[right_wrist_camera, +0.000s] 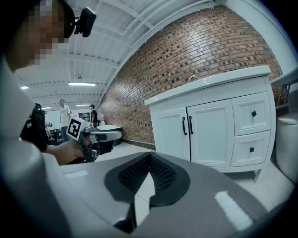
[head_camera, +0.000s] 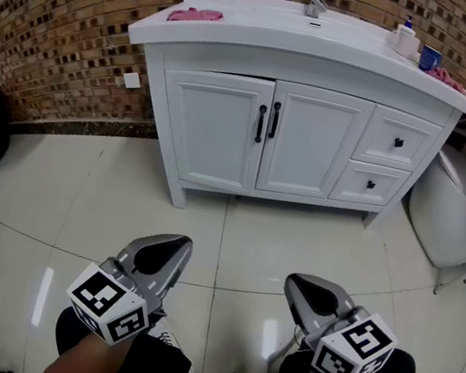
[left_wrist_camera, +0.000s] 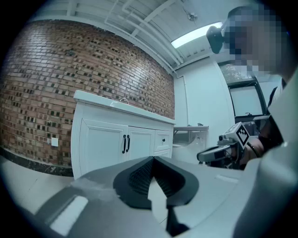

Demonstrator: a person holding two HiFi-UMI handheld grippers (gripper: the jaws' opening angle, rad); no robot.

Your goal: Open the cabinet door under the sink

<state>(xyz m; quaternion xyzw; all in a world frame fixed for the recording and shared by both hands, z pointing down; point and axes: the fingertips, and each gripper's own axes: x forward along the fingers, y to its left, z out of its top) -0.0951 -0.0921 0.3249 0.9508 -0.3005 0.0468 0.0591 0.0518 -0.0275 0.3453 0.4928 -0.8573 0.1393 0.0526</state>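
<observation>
left gripper [head_camera: 172,251] and right gripper [head_camera: 300,288] both closed tip-to-tip, empty; cabinet doors [head_camera: 221,130] look shut; bottle [head_camera: 405,38] label unreadable.

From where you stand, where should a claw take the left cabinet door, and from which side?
Take its black bar handle, straight from the front, a claw closing across the bar. It stands upright and off the panel at the inner edge of the door, so hinges are probably on the outer edge.
</observation>
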